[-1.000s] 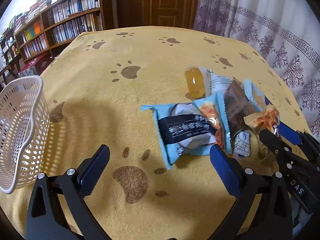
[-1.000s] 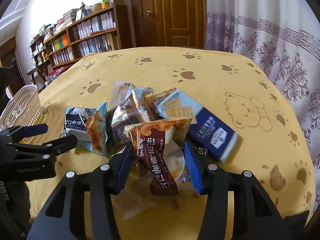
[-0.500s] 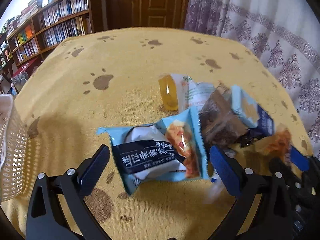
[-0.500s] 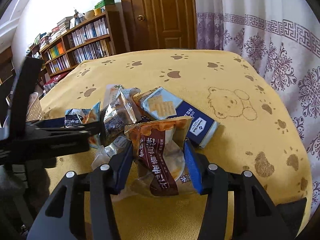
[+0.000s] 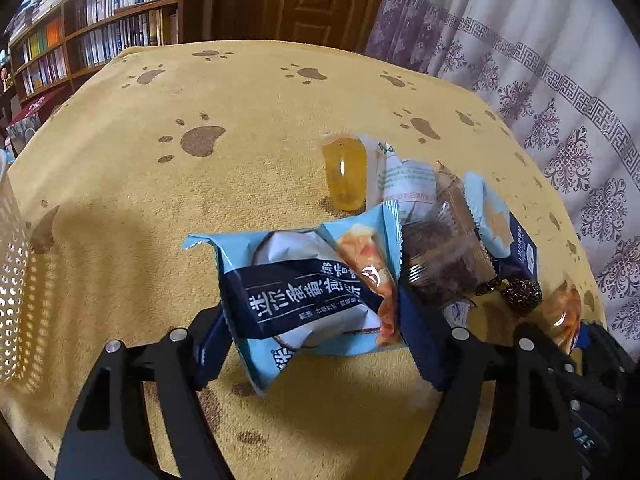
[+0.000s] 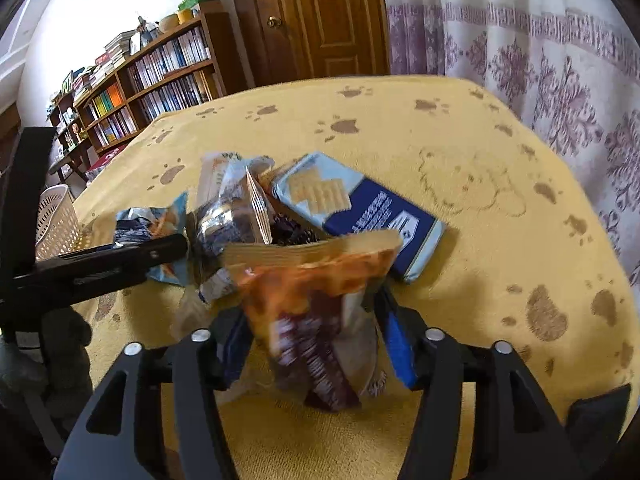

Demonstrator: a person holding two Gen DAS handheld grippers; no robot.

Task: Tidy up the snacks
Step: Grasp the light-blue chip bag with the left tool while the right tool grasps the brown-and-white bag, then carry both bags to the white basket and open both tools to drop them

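The left gripper (image 5: 316, 346) has its 2 blue-padded fingers on either side of a light-blue snack packet (image 5: 308, 292) with a dark band of white characters. The packet sits between the pads, its lower end reaching down past them, its upper end fanning out toward the pile. Both pads appear to touch the wrapper's edges, so the jaws look clenched on it, though the left pad is partly hidden behind the wrapper.

The right gripper (image 6: 316, 356) grasps an orange-and-maroon snack bag (image 6: 316, 320) between its 2 fingers; the bag is blurred, its crimped top edge standing up above the pads and its body hanging between them.

The remaining snacks lie in a pile on the yellow paw-print tablecloth (image 5: 200, 92). Just behind the left gripper's packet stands a yellow jelly cup (image 5: 346, 174), beside a white packet (image 5: 404, 180). A clear wrapper with a dark cake (image 5: 440, 256) lies right of the blue packet, touching it, and a blue-and-navy cracker pack (image 6: 360, 208) lies behind that. A small dark-wrapped sweet (image 5: 520, 292) rests near the cracker pack.

A white perforated basket (image 5: 14, 280) stands at the left edge of the table, well apart from the pile.
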